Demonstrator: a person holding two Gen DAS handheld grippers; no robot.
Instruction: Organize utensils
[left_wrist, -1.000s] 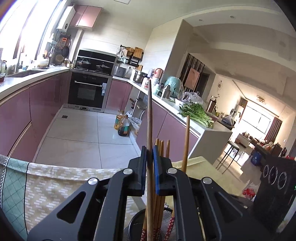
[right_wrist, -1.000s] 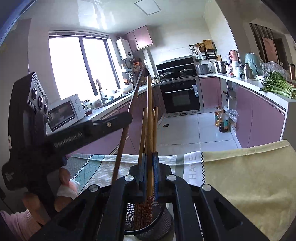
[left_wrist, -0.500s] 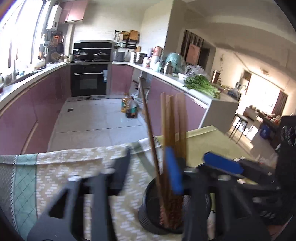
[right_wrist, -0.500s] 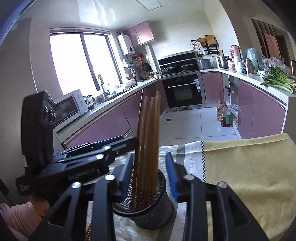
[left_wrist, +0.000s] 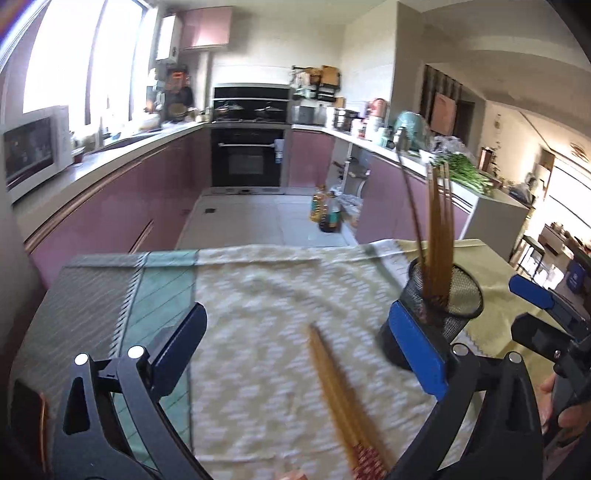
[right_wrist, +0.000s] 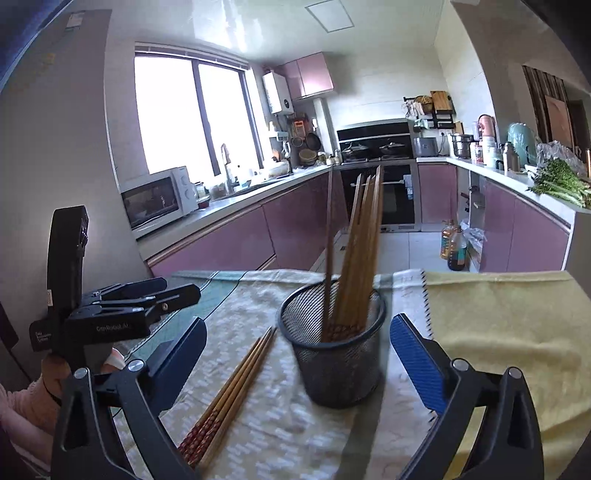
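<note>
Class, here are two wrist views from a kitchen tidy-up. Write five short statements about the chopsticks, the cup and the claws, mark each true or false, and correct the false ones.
1. Several chopsticks stand in the mesh cup. True.
2. The right claw is shut on a chopstick. False: it is open and holds nothing.
3. A bundle of loose chopsticks lies on the cloth beside the cup. True.
4. The cup lies tipped on its side. False: it stands upright.
5. The left claw is open, with the loose chopsticks ahead of it. True.
</note>
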